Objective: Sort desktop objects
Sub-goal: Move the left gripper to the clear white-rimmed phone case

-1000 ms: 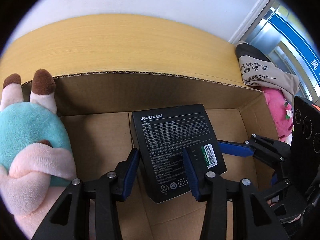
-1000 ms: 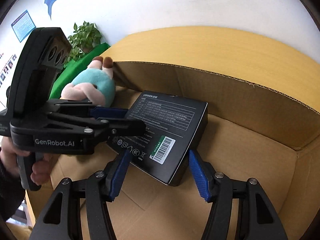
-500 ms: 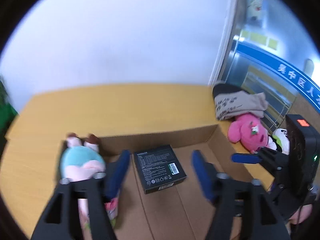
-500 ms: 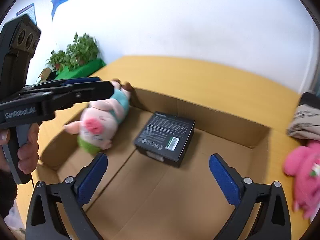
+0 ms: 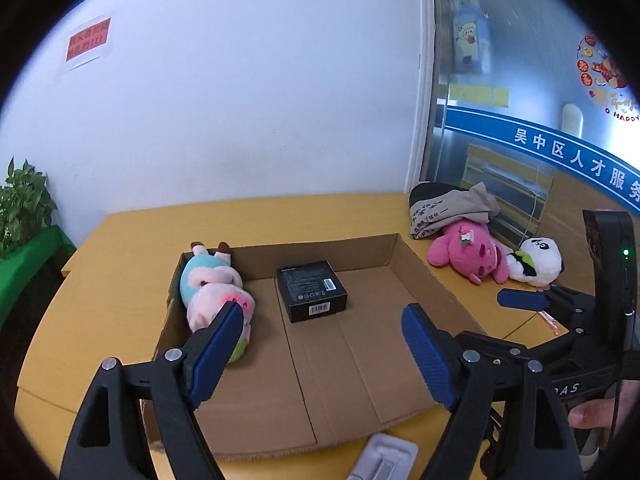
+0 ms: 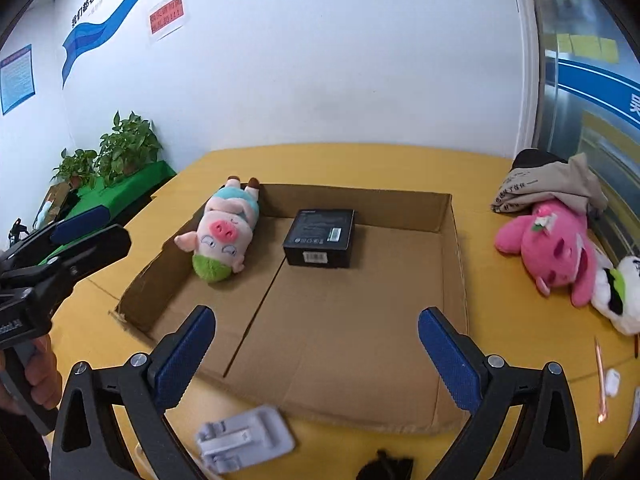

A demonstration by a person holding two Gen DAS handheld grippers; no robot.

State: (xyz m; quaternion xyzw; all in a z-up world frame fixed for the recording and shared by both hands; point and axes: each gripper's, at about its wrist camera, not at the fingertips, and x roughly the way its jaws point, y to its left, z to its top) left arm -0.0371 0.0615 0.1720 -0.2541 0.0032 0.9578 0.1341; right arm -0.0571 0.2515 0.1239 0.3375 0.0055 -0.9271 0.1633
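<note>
A black product box [image 5: 312,290] [image 6: 320,236] lies flat on the floor of a shallow cardboard box [image 5: 432,280] [image 6: 454,264], near its far wall. A pig plush [image 5: 212,288] [image 6: 224,232] in a teal shirt lies beside it, against the left wall. My left gripper [image 5: 322,320] hangs open above the near half of the cardboard box, holding nothing. My right gripper [image 6: 317,318] stands wide open over the near edge, also holding nothing. Each gripper shows at the side of the other's view.
On the yellow table right of the cardboard box lie a pink plush [image 6: 556,240], a panda plush [image 6: 616,292] and a beige printed cloth [image 6: 548,184]. A white plastic piece [image 6: 244,440] and a copper pen [image 6: 600,376] lie near the front. Potted plants [image 6: 120,152] stand far left.
Both grippers opened off the black box, then drew back and up out of the cardboard box. The black box stays lying on its floor.
</note>
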